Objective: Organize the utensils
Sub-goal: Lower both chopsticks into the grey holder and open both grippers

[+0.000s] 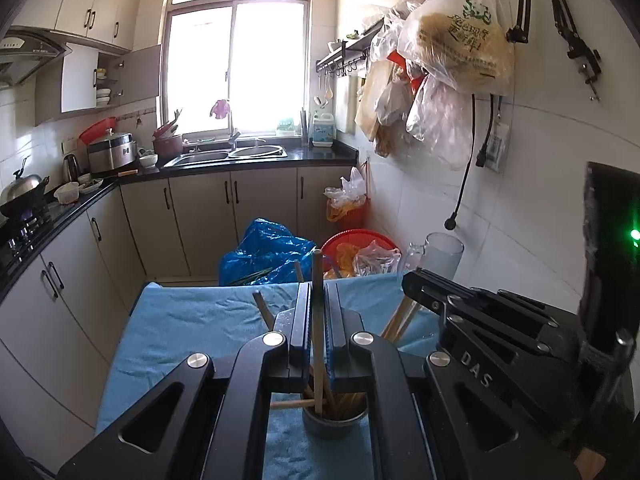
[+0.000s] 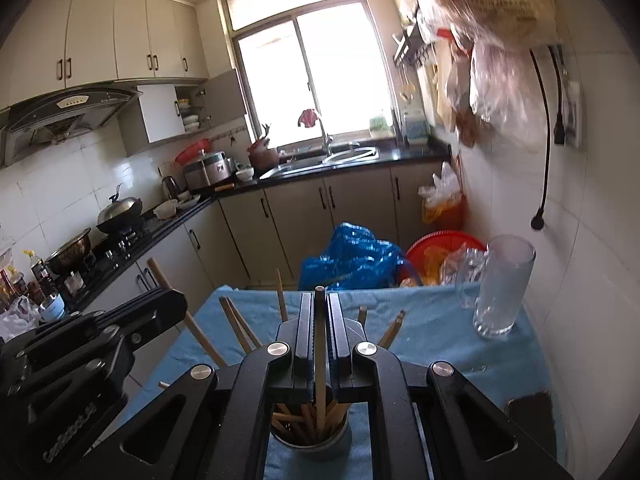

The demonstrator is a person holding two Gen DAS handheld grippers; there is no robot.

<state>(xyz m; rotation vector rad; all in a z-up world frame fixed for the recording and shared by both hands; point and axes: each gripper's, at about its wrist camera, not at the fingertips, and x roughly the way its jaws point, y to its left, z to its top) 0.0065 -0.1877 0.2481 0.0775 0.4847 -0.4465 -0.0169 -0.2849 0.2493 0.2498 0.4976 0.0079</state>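
With each gripper clamped on one upright chopstick, the left gripper (image 1: 318, 320) and right gripper (image 2: 319, 320) both sit right above the chopstick holder (image 2: 308, 438) on the blue-clothed worktop (image 2: 432, 320), glass pitcher (image 2: 502, 288) further off right.

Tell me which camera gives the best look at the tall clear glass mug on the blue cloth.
The right wrist view. There the glass mug stands whole, rim to base, upright on the blue cloth near the tiled wall. The left wrist view shows only its upper part, with its base hidden behind the right gripper.
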